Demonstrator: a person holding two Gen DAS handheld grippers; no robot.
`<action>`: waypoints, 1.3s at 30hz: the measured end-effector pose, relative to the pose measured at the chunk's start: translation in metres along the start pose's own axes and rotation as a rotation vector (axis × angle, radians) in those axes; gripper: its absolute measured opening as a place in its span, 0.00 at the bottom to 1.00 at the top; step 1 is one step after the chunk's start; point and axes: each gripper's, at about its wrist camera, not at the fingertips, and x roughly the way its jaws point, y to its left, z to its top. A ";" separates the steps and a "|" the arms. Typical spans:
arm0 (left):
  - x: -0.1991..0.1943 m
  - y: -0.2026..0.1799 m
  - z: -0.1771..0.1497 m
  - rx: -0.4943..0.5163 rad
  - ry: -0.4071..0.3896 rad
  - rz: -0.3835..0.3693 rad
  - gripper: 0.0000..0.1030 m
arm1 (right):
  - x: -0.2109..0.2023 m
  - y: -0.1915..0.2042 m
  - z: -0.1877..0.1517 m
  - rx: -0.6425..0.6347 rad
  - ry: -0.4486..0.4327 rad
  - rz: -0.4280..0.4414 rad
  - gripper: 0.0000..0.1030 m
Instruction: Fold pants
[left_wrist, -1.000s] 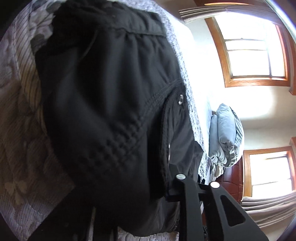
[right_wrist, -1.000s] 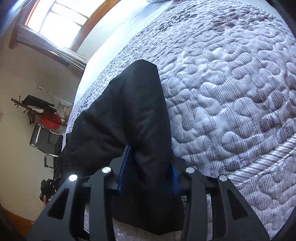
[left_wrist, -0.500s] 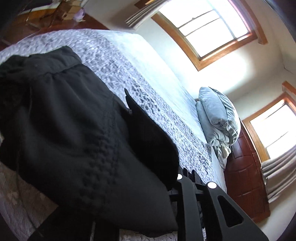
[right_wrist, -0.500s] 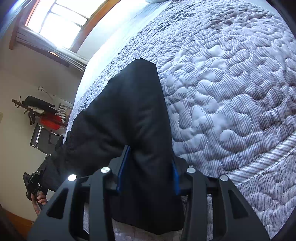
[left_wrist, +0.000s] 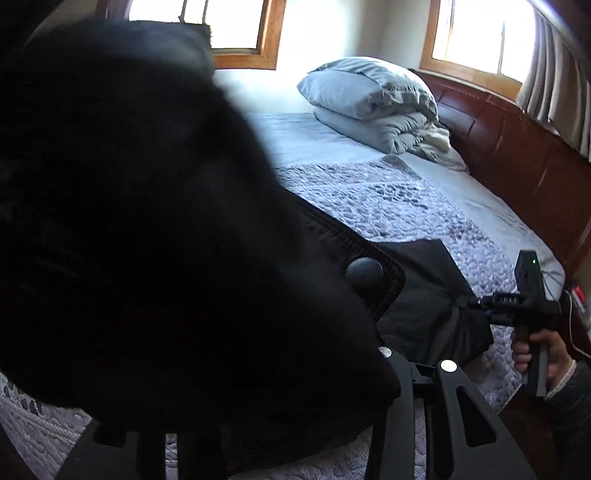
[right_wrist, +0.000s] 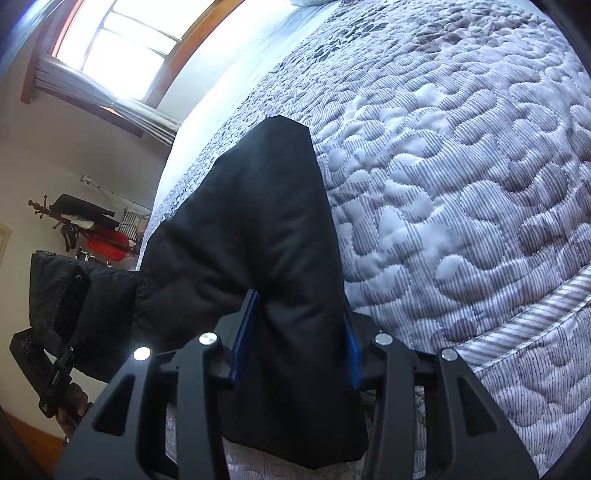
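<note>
Left side first: the black pants (left_wrist: 147, 240) fill most of the left wrist view, bunched and lifted right up against the lens, a round button (left_wrist: 364, 272) showing on the waist end. The left gripper (left_wrist: 258, 417) sits under that heap; only its right finger (left_wrist: 391, 406) shows, so whether it is pinching the cloth I cannot tell. Moving right, the pants run down onto the quilted bedspread (left_wrist: 388, 195) toward the right gripper (left_wrist: 476, 308), held at the bed's edge. Beyond, a folded duvet and pillow (left_wrist: 373, 103) sit by the wooden headboard (left_wrist: 517, 147).

From the right wrist view, the right gripper (right_wrist: 295, 339) is clamped on a thick wad of the leg end, blue pads (right_wrist: 243, 332) pressing either side. The pants (right_wrist: 251, 229) stretch away leftward to the left gripper (right_wrist: 55, 365).

My read: this is the lengthwise fold in progress, the waist end being carried over toward the leg end. Next move calls for laying it down flat, edges matched, while the right side anchors. No containers anywhere in view.
</note>
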 end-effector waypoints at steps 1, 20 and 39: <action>0.006 -0.002 -0.003 0.004 0.012 -0.002 0.43 | -0.001 -0.001 0.000 0.001 0.001 0.001 0.40; 0.020 0.023 -0.042 0.029 0.165 -0.187 0.89 | -0.063 0.034 -0.007 -0.066 -0.116 -0.005 0.61; 0.003 0.116 -0.085 -0.400 0.165 -0.014 0.96 | 0.016 0.094 -0.011 -0.006 0.110 0.304 0.74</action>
